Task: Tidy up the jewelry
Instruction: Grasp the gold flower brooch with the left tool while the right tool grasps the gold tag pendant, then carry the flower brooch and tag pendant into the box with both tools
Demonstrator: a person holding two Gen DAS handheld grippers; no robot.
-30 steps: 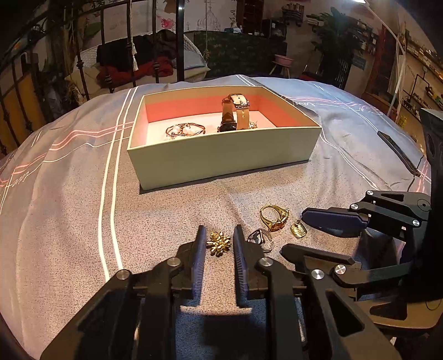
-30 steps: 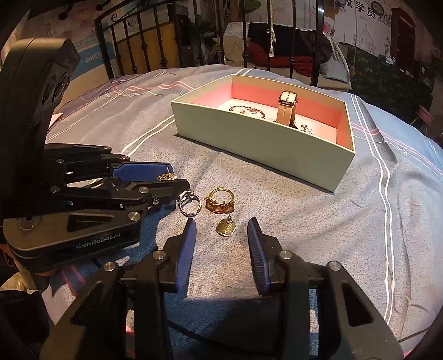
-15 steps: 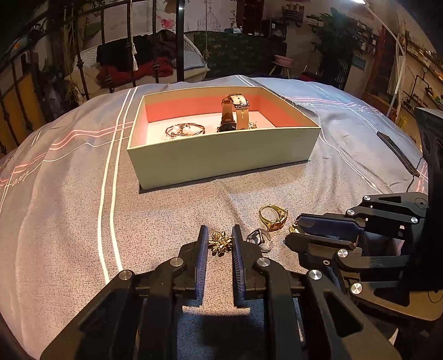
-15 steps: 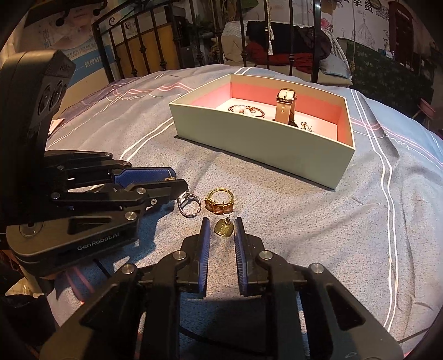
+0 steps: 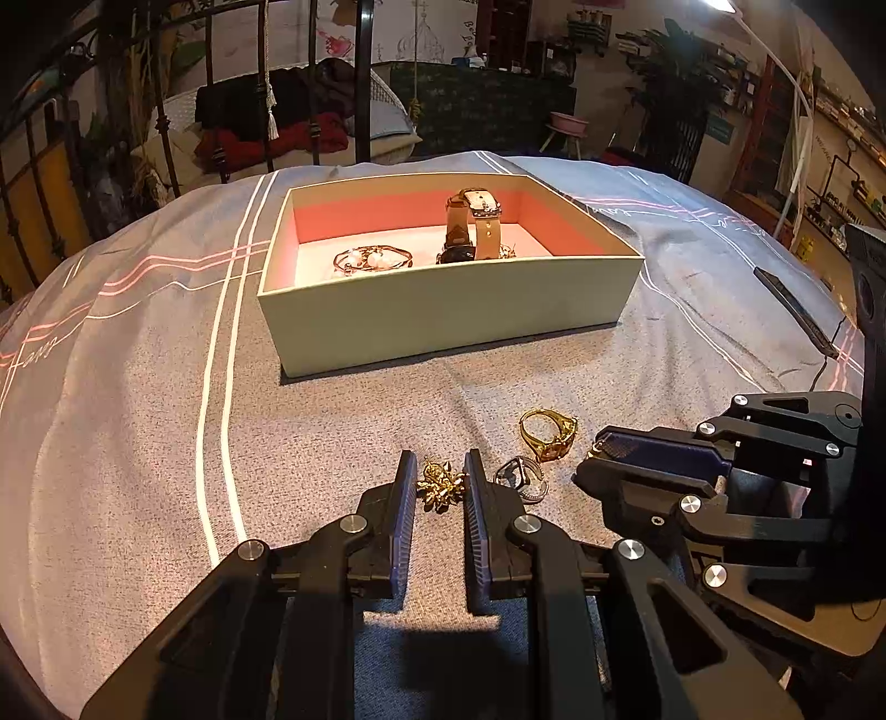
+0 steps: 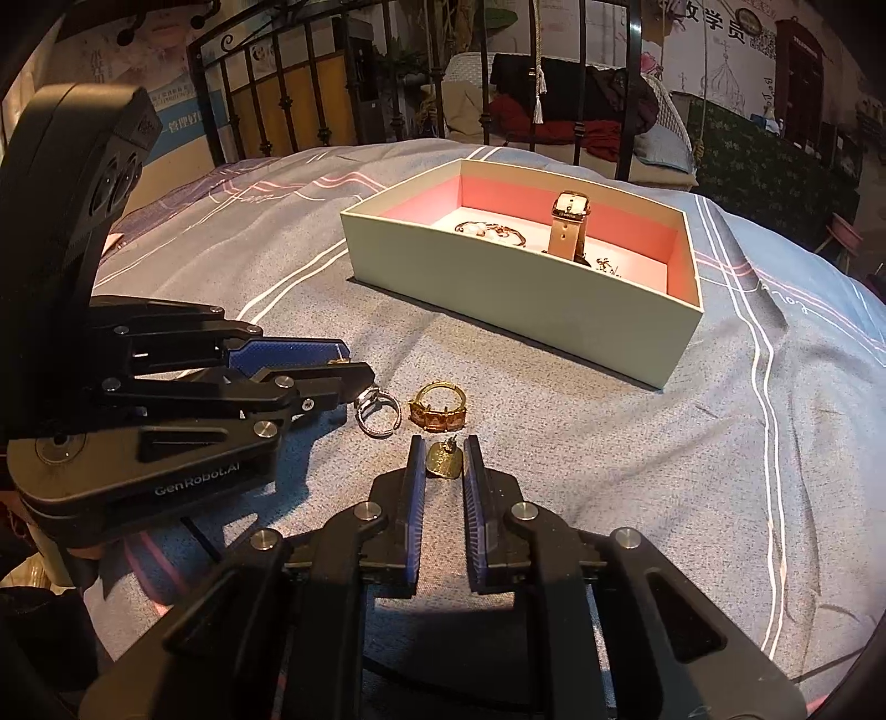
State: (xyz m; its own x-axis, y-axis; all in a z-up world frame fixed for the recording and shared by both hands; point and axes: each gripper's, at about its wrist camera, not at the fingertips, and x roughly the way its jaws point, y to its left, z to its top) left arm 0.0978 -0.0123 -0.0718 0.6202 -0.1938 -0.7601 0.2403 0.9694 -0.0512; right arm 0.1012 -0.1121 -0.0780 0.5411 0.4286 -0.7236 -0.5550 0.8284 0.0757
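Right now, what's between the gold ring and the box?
Only bare bedspread between gold ring and box; left wrist view shows it.

shiny gold metal ring (image 5: 547, 433), matt cloth bedspread (image 5: 138, 421)

Warm, amber-tinted light fills both fisheye views, dim toward the room behind the jewelry box (image 5: 443, 310). A bright lamp (image 5: 720, 4) glares far above and to the right of the box in the left wrist view. Each gripper throws a hard, dark shadow onto the bedspread (image 6: 609, 443) directly beneath its fingers. The box's near wall casts a narrow shadow along its base. Straight lines bow strongly away from the box, and black vignetting closes every corner. Focus is sharp around the box; the far background is soft.
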